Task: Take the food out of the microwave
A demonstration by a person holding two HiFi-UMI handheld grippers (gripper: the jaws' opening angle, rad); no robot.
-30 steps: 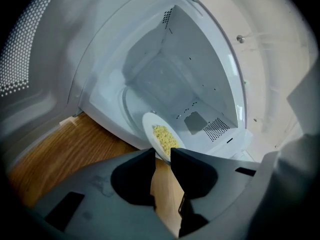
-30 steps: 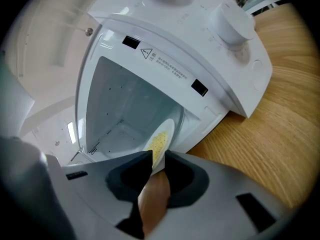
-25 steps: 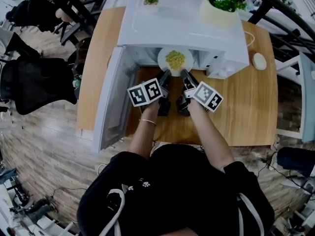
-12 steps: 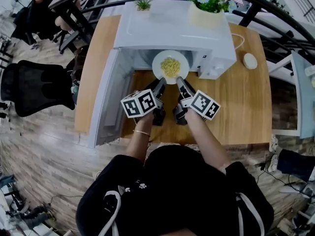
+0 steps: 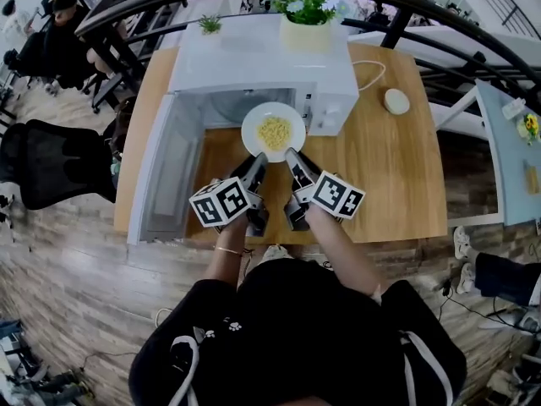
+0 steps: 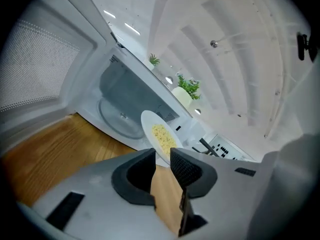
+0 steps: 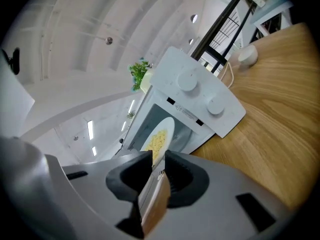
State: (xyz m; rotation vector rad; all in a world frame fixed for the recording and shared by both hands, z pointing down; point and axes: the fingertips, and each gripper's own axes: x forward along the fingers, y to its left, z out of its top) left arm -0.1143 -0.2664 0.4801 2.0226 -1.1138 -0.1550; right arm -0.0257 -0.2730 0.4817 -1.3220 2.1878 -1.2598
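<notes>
The left tongs and the right tongs each grip the near rim of 1 white plate, side by side, with their jaws closed on its edge. The plate carries a small heap of yellow food at its middle. It hangs in the air just in front of the mouth of the white microwave, above the wooden table, touching neither.

In the left gripper view the plate's rim runs down between the 2 dark pads of the left tongs, and the food shows above them. Behind it lie the empty inside of the microwave and its round glass tray. In the right gripper view the right tongs pinch the plate in the same way.

The microwave door stands swung open to the left. A potted plant and a smaller plant stand on top of the microwave. A round white thing lies on the table to the right.
</notes>
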